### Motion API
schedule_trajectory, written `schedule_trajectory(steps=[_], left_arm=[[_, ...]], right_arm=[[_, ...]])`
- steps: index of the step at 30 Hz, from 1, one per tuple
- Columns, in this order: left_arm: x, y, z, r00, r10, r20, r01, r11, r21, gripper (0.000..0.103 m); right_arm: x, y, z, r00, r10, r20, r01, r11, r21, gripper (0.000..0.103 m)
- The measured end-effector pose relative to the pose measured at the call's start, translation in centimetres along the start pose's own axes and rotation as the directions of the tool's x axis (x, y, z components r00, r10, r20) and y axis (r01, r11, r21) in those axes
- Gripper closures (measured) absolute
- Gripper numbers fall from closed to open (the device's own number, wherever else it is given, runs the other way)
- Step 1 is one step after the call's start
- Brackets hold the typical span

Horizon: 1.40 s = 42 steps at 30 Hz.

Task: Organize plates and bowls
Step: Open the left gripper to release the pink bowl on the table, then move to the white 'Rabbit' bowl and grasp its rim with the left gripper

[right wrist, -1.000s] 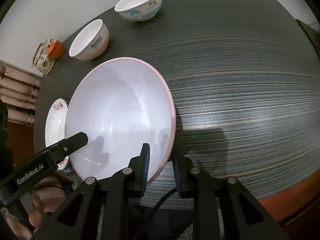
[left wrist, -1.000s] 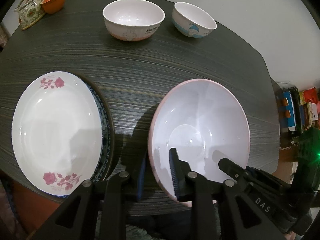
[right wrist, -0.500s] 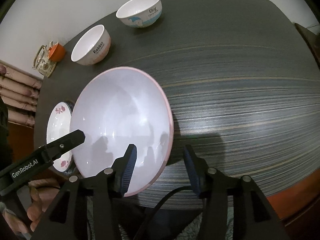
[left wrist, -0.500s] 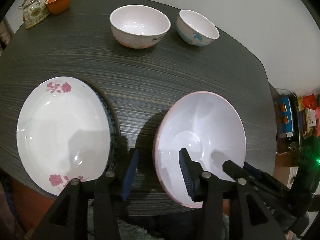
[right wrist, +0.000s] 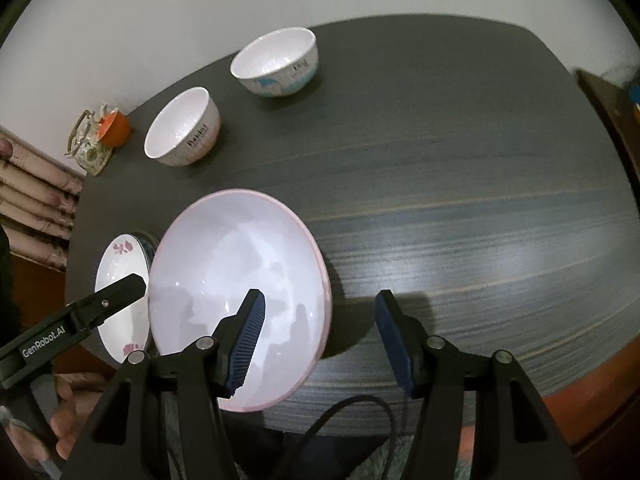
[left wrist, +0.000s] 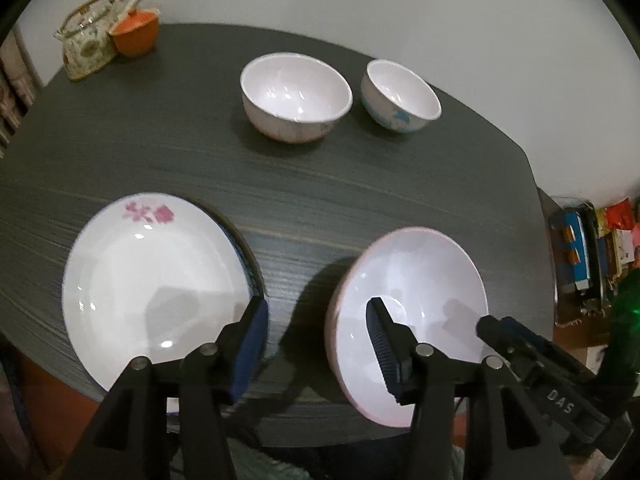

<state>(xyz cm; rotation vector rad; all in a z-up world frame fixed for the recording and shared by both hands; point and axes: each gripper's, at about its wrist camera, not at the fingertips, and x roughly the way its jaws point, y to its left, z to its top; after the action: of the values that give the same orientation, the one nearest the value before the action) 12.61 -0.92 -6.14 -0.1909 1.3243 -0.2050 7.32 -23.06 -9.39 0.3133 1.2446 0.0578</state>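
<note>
Now both sets of jaws are opening, gripping nothing: left gripper [left wrist: 316, 344] and right gripper [right wrist: 320, 340] straddle opposite rims of the pink bowl [right wrist: 236, 280] — glossy, stiff, breakable; pinch its rim.

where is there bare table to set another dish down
The widest bare stretch is the table's right side, right of the pink-rimmed bowl and the dolphin bowl. A bare band crosses the middle between the near dishes and the two small bowls. The near left is crowded: flowered plate, pink-rimmed bowl. The far-left corner holds a teapot.
</note>
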Motion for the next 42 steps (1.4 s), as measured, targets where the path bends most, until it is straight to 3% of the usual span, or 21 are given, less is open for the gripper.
schedule_trajectory(steps=[10, 15, 31, 42], left_arm=[[-1.4, 0.2, 1.3, 0.985, 0.137, 0.109, -0.143, 0.988, 0.051, 0.048], [-1.7, 0.5, 1.9, 0.978, 0.165, 0.130, -0.173, 0.984, 0.049, 0.048], [0.3, 3.4, 5.4, 0.968, 0.222, 0.114, -0.224, 0.975, 0.003, 0.048], [1.3, 6.3, 9.7, 0.977, 0.186, 0.106, -0.177, 0.980, -0.091, 0.048]], right_arm=[[-1.0, 1.9, 2.2, 0.998, 0.004, 0.062, 0.000, 0.998, -0.070, 0.046], [-0.9, 3.0, 2.7, 0.998, 0.015, 0.068, -0.008, 0.995, -0.101, 0.045], [-0.1, 5.8, 6.8, 0.995, -0.012, 0.104, 0.033, 0.977, -0.211, 0.045], [2.9, 6.1, 11.3, 0.999, -0.029, 0.034, 0.036, 0.977, -0.211, 0.045]])
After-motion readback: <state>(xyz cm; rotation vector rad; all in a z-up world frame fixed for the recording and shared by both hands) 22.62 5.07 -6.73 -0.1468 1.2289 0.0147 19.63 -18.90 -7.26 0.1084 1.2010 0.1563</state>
